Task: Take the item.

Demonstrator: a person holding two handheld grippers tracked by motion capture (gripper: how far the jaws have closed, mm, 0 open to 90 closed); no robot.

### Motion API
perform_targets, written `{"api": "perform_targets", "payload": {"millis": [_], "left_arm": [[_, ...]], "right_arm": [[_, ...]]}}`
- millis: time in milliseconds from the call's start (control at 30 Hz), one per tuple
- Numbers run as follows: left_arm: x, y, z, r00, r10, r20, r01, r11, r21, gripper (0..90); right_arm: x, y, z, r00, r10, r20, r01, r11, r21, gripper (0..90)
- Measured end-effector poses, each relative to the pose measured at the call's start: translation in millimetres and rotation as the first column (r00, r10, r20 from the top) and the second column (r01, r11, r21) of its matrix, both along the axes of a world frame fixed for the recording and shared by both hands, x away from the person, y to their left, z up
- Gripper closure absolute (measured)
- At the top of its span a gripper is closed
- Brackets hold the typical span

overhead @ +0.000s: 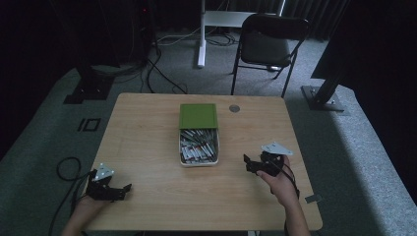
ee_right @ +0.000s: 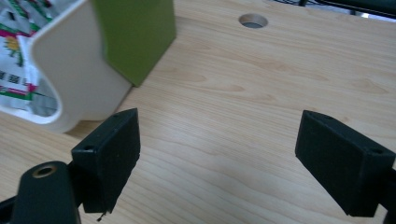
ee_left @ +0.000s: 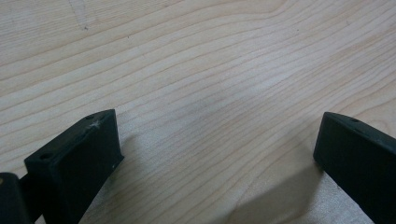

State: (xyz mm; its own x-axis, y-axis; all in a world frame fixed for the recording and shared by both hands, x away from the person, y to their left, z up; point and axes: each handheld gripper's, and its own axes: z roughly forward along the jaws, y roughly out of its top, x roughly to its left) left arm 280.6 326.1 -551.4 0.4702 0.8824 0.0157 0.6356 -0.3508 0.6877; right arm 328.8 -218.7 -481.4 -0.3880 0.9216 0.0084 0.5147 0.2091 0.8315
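Beside right claw (ee_right: 219, 158), box (ee_right: 70, 70) (apart)

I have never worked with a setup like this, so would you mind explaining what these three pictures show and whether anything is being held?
There is no robot here: a person holds a two-jaw claw in each hand at a wooden table. The high view looks down from above; the left claw is at the lower left, the right claw at the right. The other two pictures come from cameras riding on each claw, looking along its black jaws. In both, the jaws stand wide apart over bare wood, so nothing is held. In the middle of the table lies a white box full of small packets, with a green lid at its far end. The right claw's camera sees that box close by, and a round hole in the tabletop.
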Motion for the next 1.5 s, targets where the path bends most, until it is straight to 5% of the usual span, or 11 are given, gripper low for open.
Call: {"api": "perform_targets", "payload": {"millis": [1067, 1500], "left_arm": [[0.0, 0.1, 0.1, 1.0000, -0.001, -0.001, 0.001, 1.0000, 0.001, 1.4], [0.1, 0.0, 0.0, 1.0000, 0.000, 0.001, 0.000, 1.0000, 0.000, 1.4]], "right_arm": [[16.3, 74.8, 35.0, 0.9825, 0.172, 0.072, -0.174, 0.985, 0.017, 14.8], [20.7, 110.1, 38.4, 0.9644, 0.251, 0.084, -0.253, 0.967, 0.017, 14.9]]}}
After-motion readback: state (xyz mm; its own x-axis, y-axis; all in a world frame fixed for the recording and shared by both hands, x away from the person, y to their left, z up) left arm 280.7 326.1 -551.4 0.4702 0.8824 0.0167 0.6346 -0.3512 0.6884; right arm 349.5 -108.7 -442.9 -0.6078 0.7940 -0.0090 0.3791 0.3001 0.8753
